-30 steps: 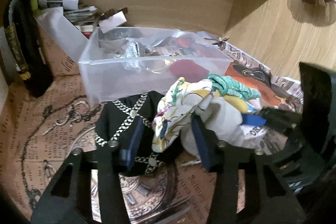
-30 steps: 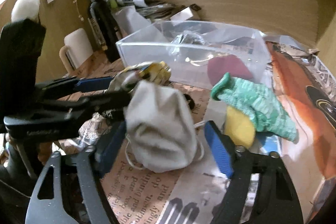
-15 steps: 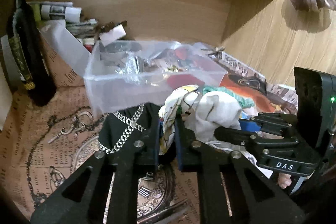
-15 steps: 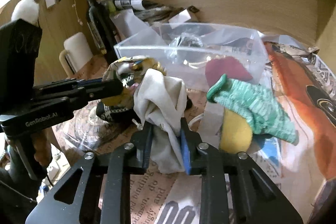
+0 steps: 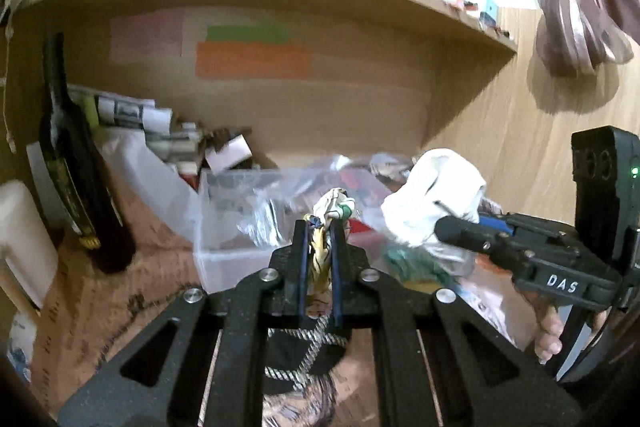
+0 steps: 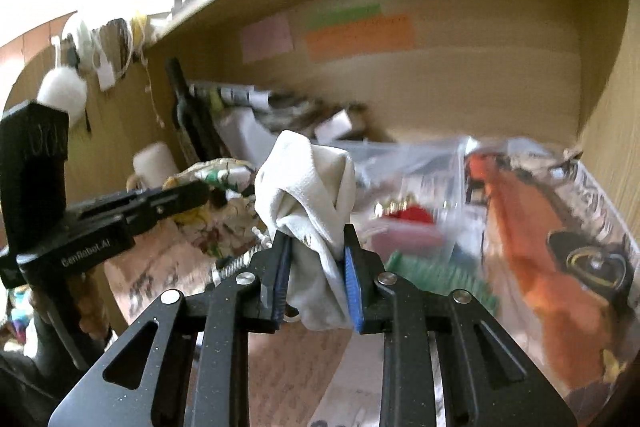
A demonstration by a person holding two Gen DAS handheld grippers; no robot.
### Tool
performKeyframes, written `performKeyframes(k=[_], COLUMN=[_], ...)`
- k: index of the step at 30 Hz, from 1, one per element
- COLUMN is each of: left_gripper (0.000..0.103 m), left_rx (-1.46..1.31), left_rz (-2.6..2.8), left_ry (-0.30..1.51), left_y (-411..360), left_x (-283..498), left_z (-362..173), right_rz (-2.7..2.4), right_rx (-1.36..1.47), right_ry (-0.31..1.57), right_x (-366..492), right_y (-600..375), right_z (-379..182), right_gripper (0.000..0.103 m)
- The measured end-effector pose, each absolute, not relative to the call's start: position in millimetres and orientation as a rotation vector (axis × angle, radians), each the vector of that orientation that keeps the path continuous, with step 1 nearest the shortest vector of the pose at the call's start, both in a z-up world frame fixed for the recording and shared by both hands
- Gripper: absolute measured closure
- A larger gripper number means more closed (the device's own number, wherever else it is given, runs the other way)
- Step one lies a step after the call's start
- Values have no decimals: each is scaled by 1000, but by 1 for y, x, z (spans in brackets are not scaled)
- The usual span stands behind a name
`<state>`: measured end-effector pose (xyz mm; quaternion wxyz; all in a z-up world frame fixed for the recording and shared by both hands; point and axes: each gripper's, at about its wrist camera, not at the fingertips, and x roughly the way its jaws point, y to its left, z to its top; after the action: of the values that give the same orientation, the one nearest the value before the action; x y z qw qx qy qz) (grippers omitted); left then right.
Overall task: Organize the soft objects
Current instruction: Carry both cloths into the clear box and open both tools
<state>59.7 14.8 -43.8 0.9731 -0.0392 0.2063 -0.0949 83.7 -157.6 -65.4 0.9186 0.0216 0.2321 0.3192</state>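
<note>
Wooden alcove (image 5: 360, 99), newsprint surface (image 6: 280, 367). Clear bin (image 5: 240, 227) centre frame, contents blurred, perhaps jewellery. Left gripper (image 5: 319, 259) clamped on patterned scarf (image 5: 334, 207); right gripper (image 6: 316, 255) pinching white cloth (image 6: 308, 187), both lifted mid-frame.

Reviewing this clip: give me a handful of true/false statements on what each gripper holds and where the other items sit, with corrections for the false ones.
1. The left gripper is shut on the patterned scarf. True.
2. The right gripper is open and holds nothing. False: it is shut on the white cloth.
3. The clear plastic bin lies ahead of the left gripper. True.
4. The dark bottle lies on its side inside the bin. False: it stands upright, left of the bin.
5. The green knit item is clamped together with the white cloth. False: it lies low to the right of the right gripper, outside its fingers.
</note>
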Motion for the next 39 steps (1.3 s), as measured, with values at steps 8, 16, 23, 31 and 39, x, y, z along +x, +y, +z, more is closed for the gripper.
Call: performKeyframes(k=[8,16,23,31,39], left_gripper=[94,94,94,94,87], left_rx=[-81,-84,-68,-7,20], left_rz=[-119,-46,-12,-11,-52], left_ry=[367,423,513,614,686], left_y=[28,46,53,44,33], left_x=[86,130,171,198,203], left_z=[-23,-32,-58,-89,-103], right_rz=[634,600,590,597,588], right_rx=[33,2,-76,-198,-260], right_ry=[389,423,549,705,814], right_x=[112,152,189,213,227], right_y=[-153,-137,-115,-93,-78], right_z=[-35,-39,-60,-86,-108], right_gripper=[81,81,81,81,78])
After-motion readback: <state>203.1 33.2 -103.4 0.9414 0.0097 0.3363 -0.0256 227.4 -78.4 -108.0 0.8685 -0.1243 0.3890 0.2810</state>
